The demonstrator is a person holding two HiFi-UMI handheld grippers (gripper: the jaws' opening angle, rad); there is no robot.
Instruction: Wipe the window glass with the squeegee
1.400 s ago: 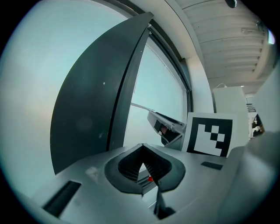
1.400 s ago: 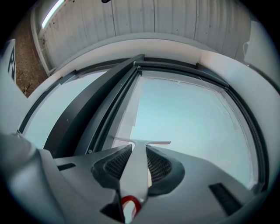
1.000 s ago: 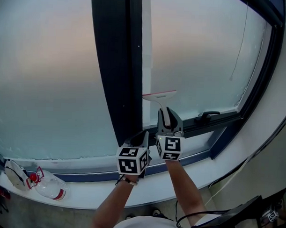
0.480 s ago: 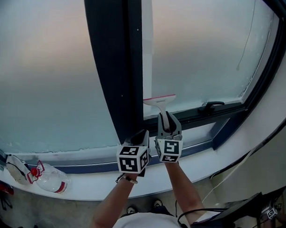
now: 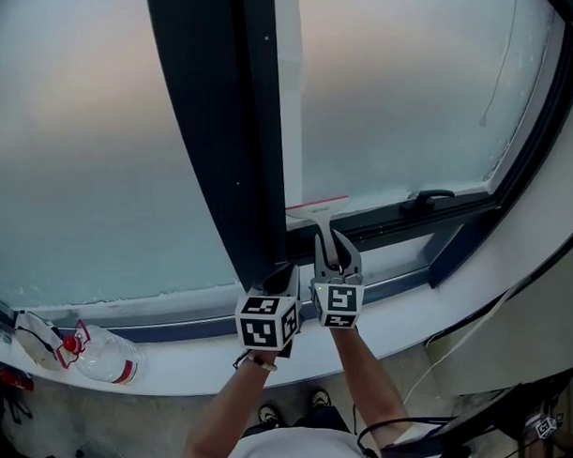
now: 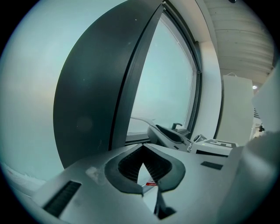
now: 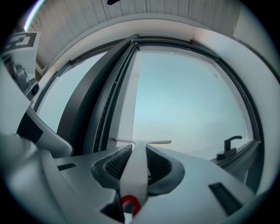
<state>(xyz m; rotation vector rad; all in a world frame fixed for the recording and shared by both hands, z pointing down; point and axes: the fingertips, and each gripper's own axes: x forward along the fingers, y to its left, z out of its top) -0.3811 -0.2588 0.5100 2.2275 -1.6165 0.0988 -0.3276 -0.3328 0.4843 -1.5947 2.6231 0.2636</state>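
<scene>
The right claw is clamped on the handle of the squeegee, which runs straight ahead from it. The blade lies crosswise, low on the window glass, just above the bottom frame. The left claw (closed, empty) hangs just beside.

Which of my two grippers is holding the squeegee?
The right gripper: its jaws are shut on the handle of the white squeegee. The left gripper has its jaws together with nothing between them.
</scene>
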